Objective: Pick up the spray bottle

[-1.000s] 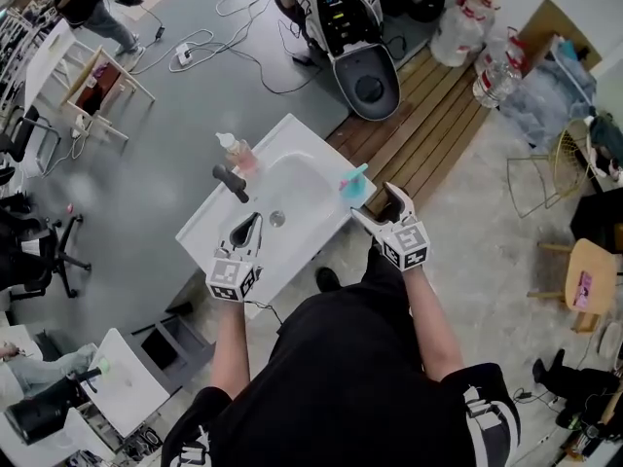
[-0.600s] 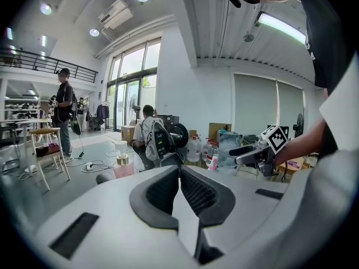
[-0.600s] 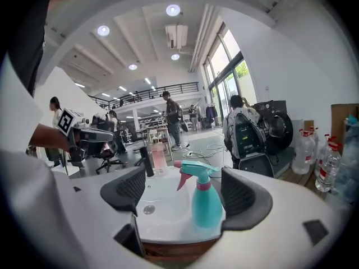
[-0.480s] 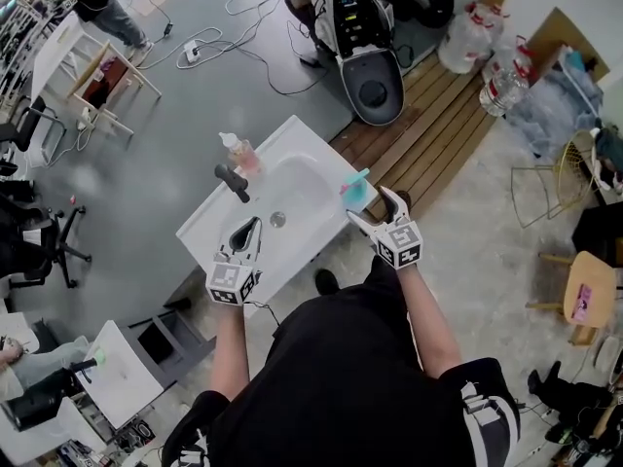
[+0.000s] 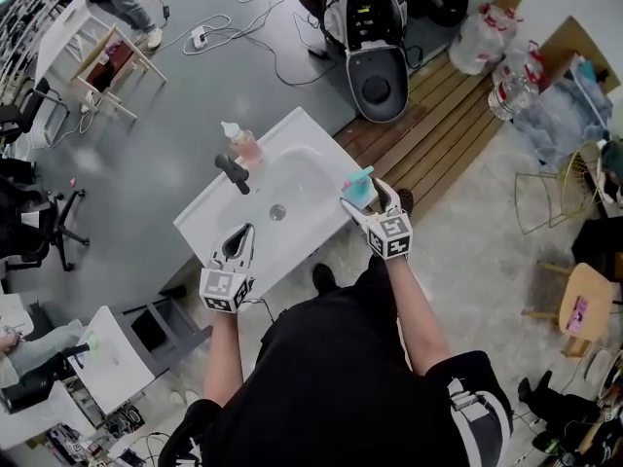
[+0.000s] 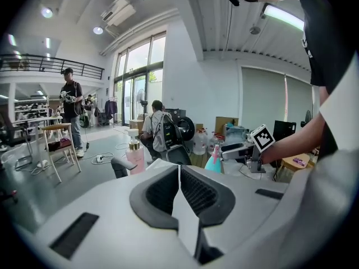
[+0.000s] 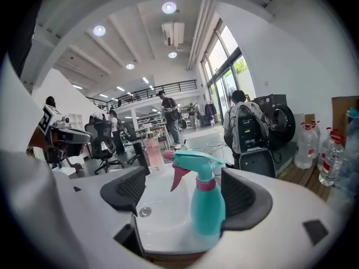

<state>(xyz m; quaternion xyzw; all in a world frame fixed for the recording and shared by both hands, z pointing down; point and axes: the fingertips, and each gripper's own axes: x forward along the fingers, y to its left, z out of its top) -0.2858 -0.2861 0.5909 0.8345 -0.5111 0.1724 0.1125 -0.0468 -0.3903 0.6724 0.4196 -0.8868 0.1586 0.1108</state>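
Straddling the spray bottle (image 7: 207, 206) on the sink (image 5: 209, 212) rim with my right gripper (image 5: 365, 195), 2 jaws spread | left gripper (image 5: 237, 244) is hovering near the sink's opposite edge, jaws pressing together, empty.

Right gripper (image 5: 365, 198) hides the base of the spray bottle (image 5: 357, 185)

Bright daylight + ceiling spots, soft shadows, heavy fisheye warp w/ dark corners in gripper views.

Spray bottle (image 5: 358, 189) on sink (image 5: 199, 219) rim, right; soap bottle (image 5: 240, 145) beside faucet (image 5: 232, 173), far left
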